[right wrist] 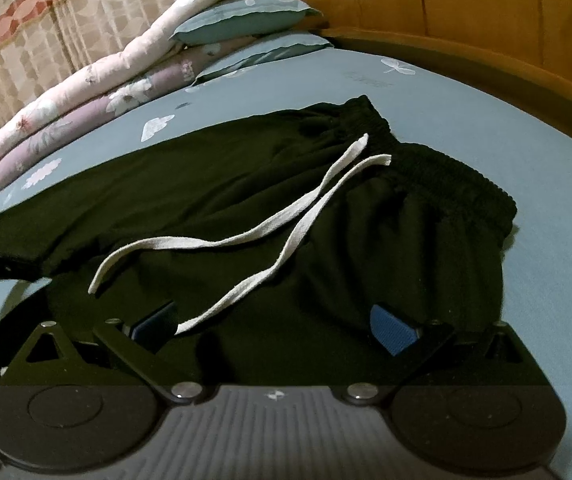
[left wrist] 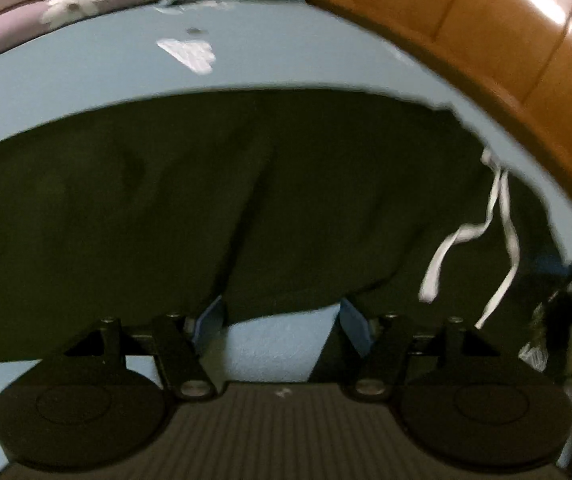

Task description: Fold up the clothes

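Note:
Black shorts (right wrist: 246,200) with an elastic waistband (right wrist: 438,168) and a white drawstring (right wrist: 246,236) lie spread on the blue bed sheet (right wrist: 486,112). My right gripper (right wrist: 274,320) is open, its blue-padded fingers (right wrist: 390,332) wide apart just over the near part of the shorts. In the left wrist view the shorts (left wrist: 206,200) fill the middle, with the drawstring (left wrist: 498,220) at right. My left gripper (left wrist: 282,320) is open at the near hem, with bare sheet between its fingers (left wrist: 210,320).
Folded floral quilts (right wrist: 86,92) and blue pillows (right wrist: 246,20) lie along the far left of the bed. A wooden headboard (right wrist: 446,8) curves around the far right, also in the left wrist view (left wrist: 486,40). A patterned curtain (right wrist: 26,20) hangs behind.

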Motion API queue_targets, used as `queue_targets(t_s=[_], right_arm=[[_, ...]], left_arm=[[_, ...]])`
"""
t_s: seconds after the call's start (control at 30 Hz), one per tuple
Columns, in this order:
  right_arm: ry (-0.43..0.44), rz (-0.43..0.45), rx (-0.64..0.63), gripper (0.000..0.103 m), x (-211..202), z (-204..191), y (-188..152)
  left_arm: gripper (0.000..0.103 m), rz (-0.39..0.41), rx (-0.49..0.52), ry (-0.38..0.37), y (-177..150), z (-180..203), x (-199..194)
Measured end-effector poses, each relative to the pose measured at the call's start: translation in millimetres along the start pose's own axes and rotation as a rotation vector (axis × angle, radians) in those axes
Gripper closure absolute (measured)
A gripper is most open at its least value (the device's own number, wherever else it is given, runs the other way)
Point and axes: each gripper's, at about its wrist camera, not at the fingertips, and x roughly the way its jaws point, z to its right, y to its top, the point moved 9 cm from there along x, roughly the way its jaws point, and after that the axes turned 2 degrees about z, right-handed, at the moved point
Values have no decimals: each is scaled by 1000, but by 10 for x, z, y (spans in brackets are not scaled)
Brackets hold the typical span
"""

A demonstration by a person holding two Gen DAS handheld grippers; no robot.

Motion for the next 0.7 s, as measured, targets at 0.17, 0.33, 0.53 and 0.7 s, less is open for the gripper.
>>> queue_targets(t_s=[0.17,0.33,0.53,0.7], right_arm=[[25,40,75,0,-91,-62,48],[23,112,102,0,-271,-231,71],[87,162,99,0,-178,-513,284],[115,24,49,0,119,-612,119]], left_arm=[[36,51,-5,-106,119,133,-396],[36,36,64,-146,37,177,-609],[35,46,72,-81,-134,18,-984],[34,6,0,31,-530,-60,-1112]])
